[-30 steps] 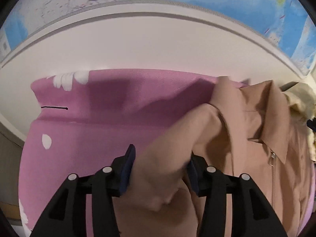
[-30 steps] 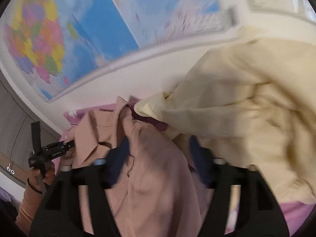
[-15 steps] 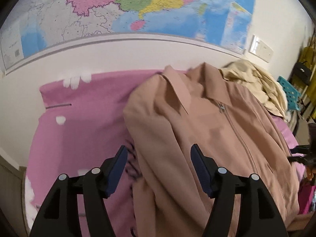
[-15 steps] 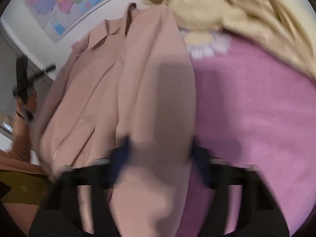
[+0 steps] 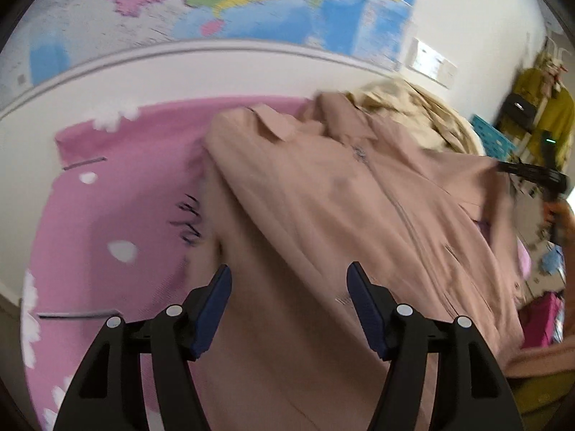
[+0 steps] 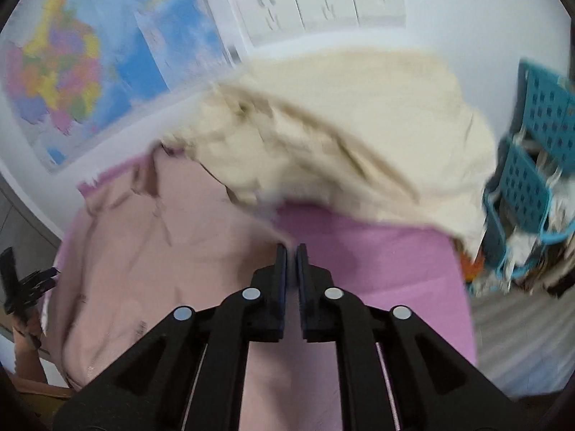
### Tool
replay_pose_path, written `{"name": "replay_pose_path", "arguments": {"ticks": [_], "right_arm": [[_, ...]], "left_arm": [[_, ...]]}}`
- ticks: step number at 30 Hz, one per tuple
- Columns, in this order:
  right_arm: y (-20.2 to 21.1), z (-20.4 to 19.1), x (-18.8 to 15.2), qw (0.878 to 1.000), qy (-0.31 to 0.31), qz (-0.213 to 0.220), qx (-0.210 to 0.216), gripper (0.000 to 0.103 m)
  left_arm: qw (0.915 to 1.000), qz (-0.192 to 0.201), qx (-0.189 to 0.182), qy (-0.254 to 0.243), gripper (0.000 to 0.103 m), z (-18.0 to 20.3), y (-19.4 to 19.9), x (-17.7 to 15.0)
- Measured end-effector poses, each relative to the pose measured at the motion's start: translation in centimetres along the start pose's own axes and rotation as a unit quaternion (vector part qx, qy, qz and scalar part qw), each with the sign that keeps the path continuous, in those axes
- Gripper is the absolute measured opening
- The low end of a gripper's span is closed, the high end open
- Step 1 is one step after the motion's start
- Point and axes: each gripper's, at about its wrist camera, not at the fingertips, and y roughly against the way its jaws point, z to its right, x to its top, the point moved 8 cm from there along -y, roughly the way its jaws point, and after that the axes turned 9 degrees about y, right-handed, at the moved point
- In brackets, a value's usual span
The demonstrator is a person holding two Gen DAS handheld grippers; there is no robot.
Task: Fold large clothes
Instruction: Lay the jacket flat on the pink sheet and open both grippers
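1. Pink-beige jacket [image 5: 323, 194] lies spread on a pink cloth [image 5: 118, 186] with white flower marks; collar toward the wall, zip running down the front.
2. Left gripper [image 5: 289, 301] stands with its jaws wide apart above the jacket's near edge. Blue pads [image 5: 215, 301] are clear of the fabric on both sides; nothing is held.
3. Right gripper [image 6: 291, 264]: jaws have just been closing and now sit nearly together, only a thin gap left. A beige edge of the jacket [image 6: 151, 258] seems to run up to the tips, but blur hides whether fabric is pinched.
4. In the left wrist view the right gripper [image 5: 532, 174] sits at the jacket's far side edge, a hand [image 5: 559, 215] behind it.
5. Cream garment [image 6: 345, 133] is heaped beyond the jacket, against the wall, overlapping its collar end.
6. Map [image 5: 222, 7] on the wall above; sockets [image 6: 316, 7] beside it.
7. Blue baskets [image 6: 539, 151] stand past the cloth's right end.
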Motion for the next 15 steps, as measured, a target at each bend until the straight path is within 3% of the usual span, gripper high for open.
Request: {"name": "replay_pose_path", "arguments": {"ticks": [3, 4, 5, 6, 7, 8, 12, 15], "right_arm": [[-3.1, 0.2, -2.5, 0.999, -0.019, -0.033, 0.01, 0.017], [-3.3, 0.3, -3.1, 0.999, -0.024, -0.033, 0.019, 0.031], [-3.5, 0.1, -3.4, 0.999, -0.027, -0.03, 0.022, 0.043], [-3.4, -0.1, -3.8, 0.999, -0.024, -0.022, 0.021, 0.044], [-3.2, -0.2, -4.0, 0.999, -0.022, -0.018, 0.021, 0.044], [-2.8, -0.3, -4.2, 0.999, -0.025, -0.012, 0.022, 0.045], [-1.2, 0.0, -4.4, 0.999, -0.031, 0.008, 0.03, 0.045], [0.5, -0.2, -5.0, 0.999, -0.027, 0.021, 0.035, 0.047]], "left_arm": [[0.9992, -0.033, -0.014, -0.019, 0.068, 1.9, -1.0, -1.8], [0.9985, -0.045, -0.006, -0.03, 0.068, 2.3, -1.6, -2.4], [0.9979, -0.054, 0.005, -0.036, 0.054, 2.4, -2.1, -2.8], [0.9971, -0.062, 0.018, -0.039, 0.037, 2.3, -2.5, -3.1], [0.996, -0.075, 0.032, -0.036, 0.0, 1.9, -3.0, -3.3], [0.9958, -0.077, 0.041, -0.026, 0.001, 1.2, -3.0, -3.1], [0.9967, -0.007, 0.075, 0.032, 0.001, -2.9, 0.9, 0.7], [0.9856, 0.054, 0.135, 0.087, 0.001, -8.3, 5.6, 3.9]]}}
